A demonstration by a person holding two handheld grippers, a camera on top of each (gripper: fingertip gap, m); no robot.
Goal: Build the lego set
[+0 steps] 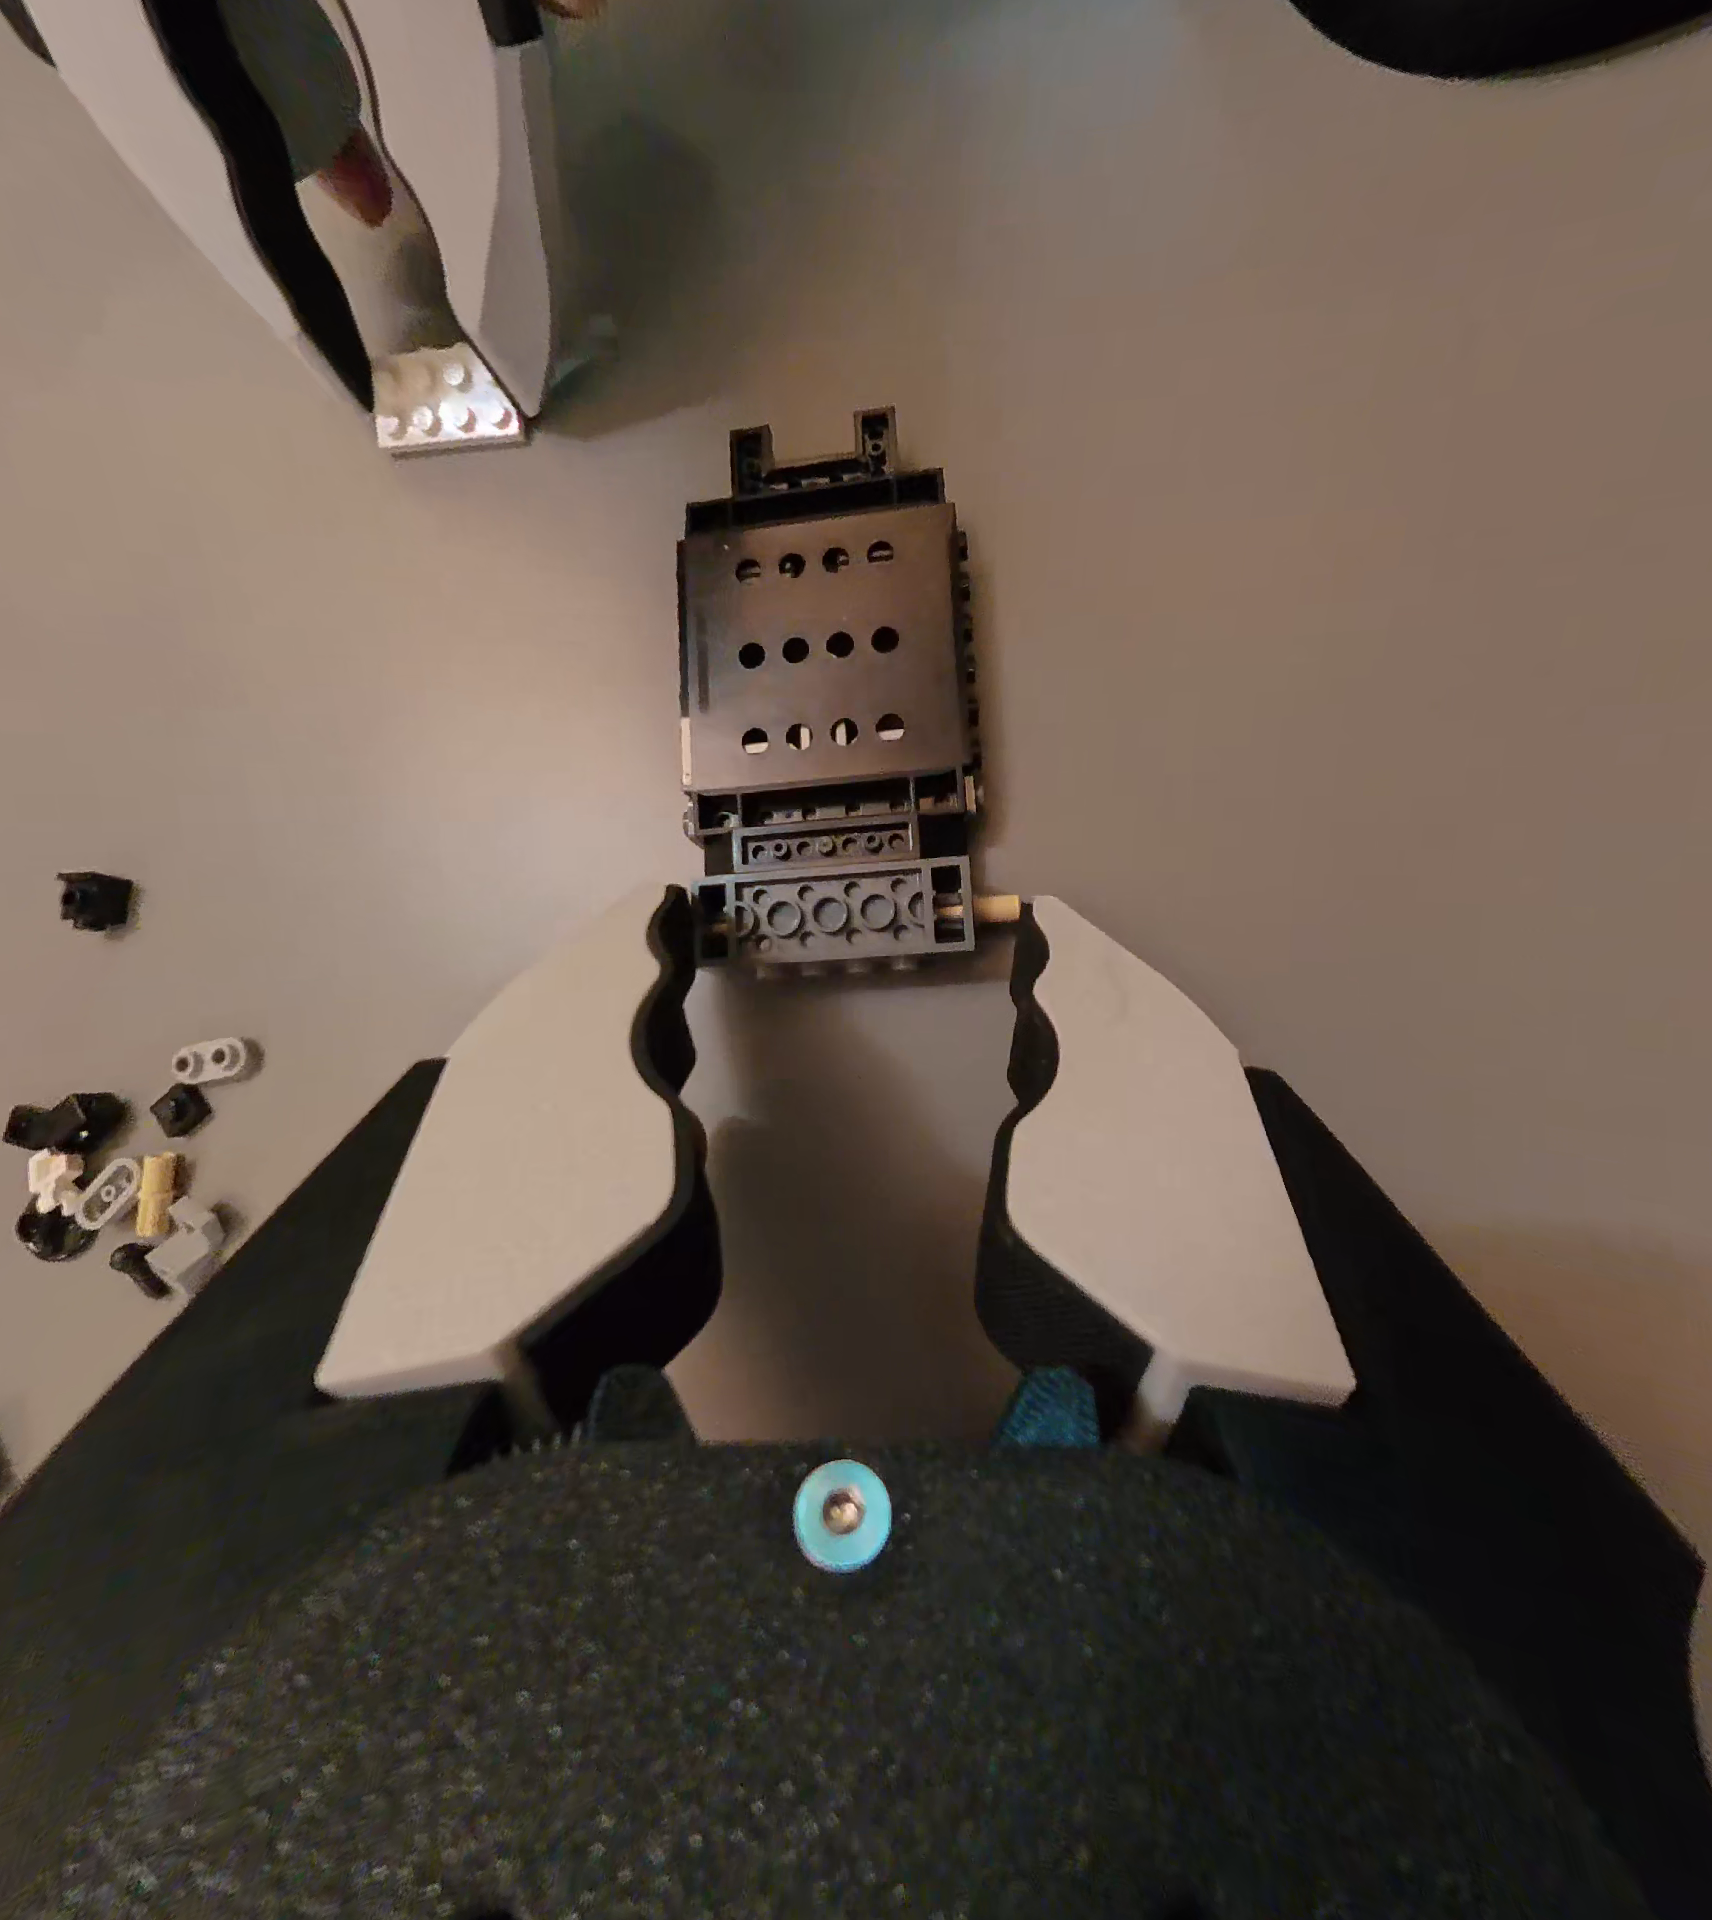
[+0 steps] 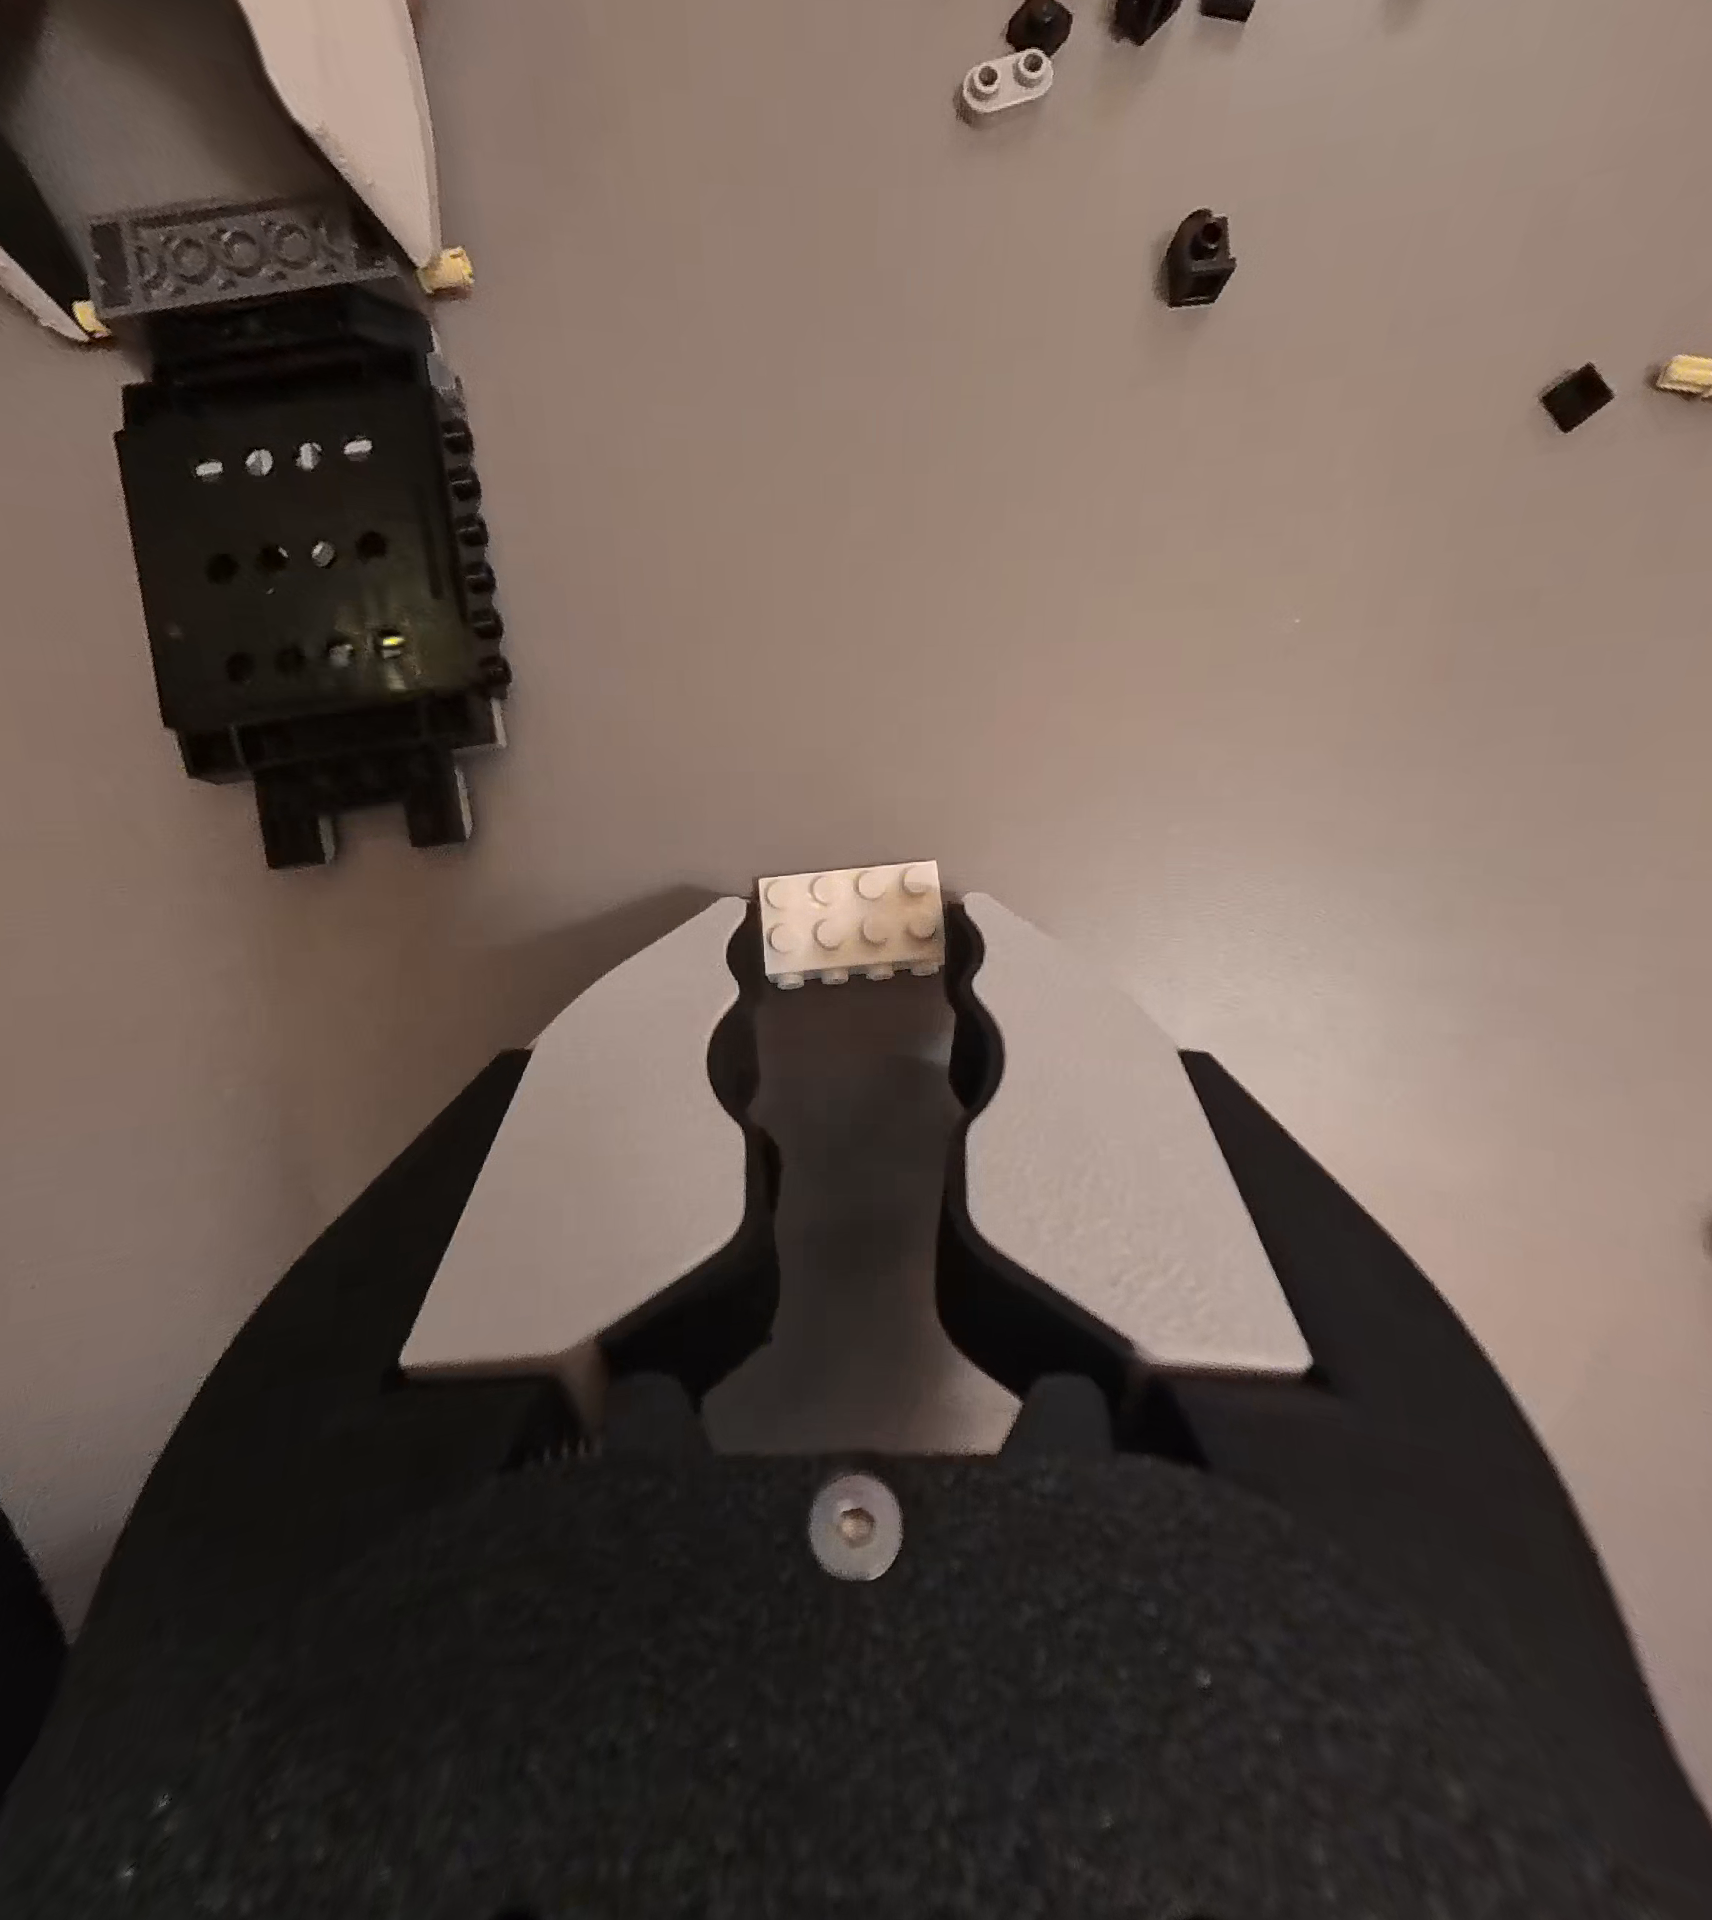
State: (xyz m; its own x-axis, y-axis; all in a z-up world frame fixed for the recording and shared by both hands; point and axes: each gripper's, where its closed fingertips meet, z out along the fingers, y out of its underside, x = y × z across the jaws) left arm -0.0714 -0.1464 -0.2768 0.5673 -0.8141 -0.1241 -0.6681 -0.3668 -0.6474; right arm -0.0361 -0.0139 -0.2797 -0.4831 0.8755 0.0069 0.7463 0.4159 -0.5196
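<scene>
Grey tabletop (image 1: 1351, 623) fills both views, with small loose pieces (image 1: 104, 1174) scattered to one side. At its centre lies the black lego chassis (image 1: 826, 644), flat, its holed plate facing up. The left gripper (image 1: 841, 925) brackets the chassis's near end, its fingers spread around a dark grey brick (image 1: 836, 914) there; one finger touches, the other stands just off a tan pin, so a firm grip cannot be confirmed. The right gripper (image 2: 857, 930) pinches a white two-by-four plate (image 2: 852, 920), studs up, near the chassis but apart from it. The step in hand seems to be bringing this plate over. Next, it likely needs aligning with the chassis and pressing down while the left steadies it.
</scene>
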